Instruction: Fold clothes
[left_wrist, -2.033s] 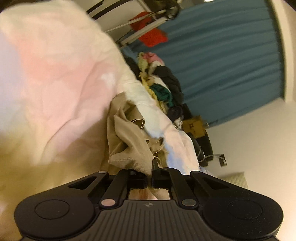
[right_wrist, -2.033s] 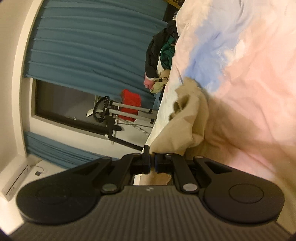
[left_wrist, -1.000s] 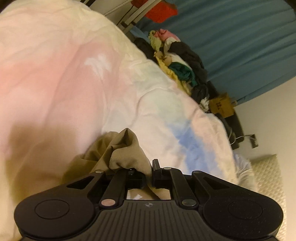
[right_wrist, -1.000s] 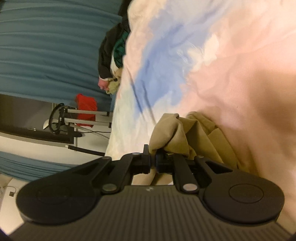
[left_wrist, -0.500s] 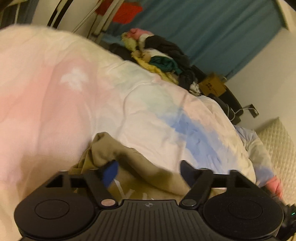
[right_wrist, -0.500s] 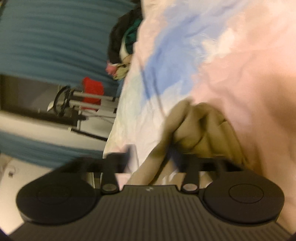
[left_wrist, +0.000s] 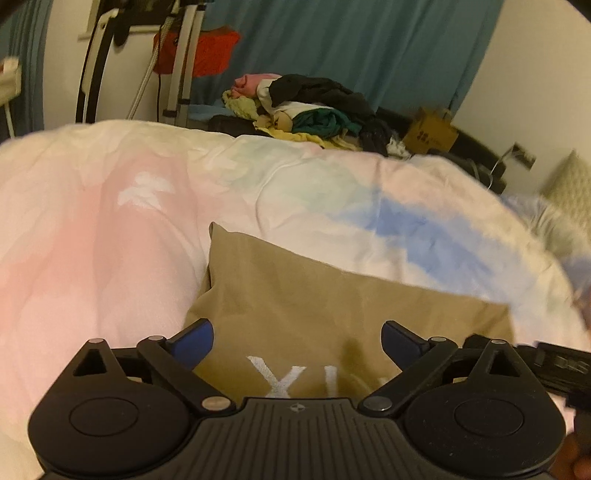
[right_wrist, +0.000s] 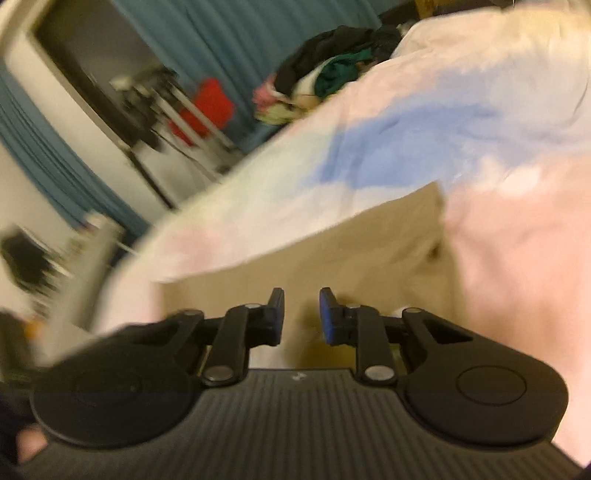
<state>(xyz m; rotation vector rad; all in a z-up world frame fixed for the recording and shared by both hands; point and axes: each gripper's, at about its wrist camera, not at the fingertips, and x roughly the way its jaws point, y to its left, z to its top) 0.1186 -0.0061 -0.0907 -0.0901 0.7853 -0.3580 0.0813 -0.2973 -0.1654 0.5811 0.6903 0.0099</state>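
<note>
My left tool (left_wrist: 297, 338) spread wide, jaws opening, nothing gripped. Tan garment (left_wrist: 332, 306) lies flat on bed's pastel duvet (left_wrist: 110, 221), directly under and ahead of tool, white lettering (left_wrist: 291, 376) between fingers. My right tool (right_wrist: 301, 310) at narrow gap, jaws closing, pads clear of cloth; same tan garment (right_wrist: 332, 251) spread below and beyond fingertips. Clothes pile (left_wrist: 310, 110) at bed's far edge.
</note>
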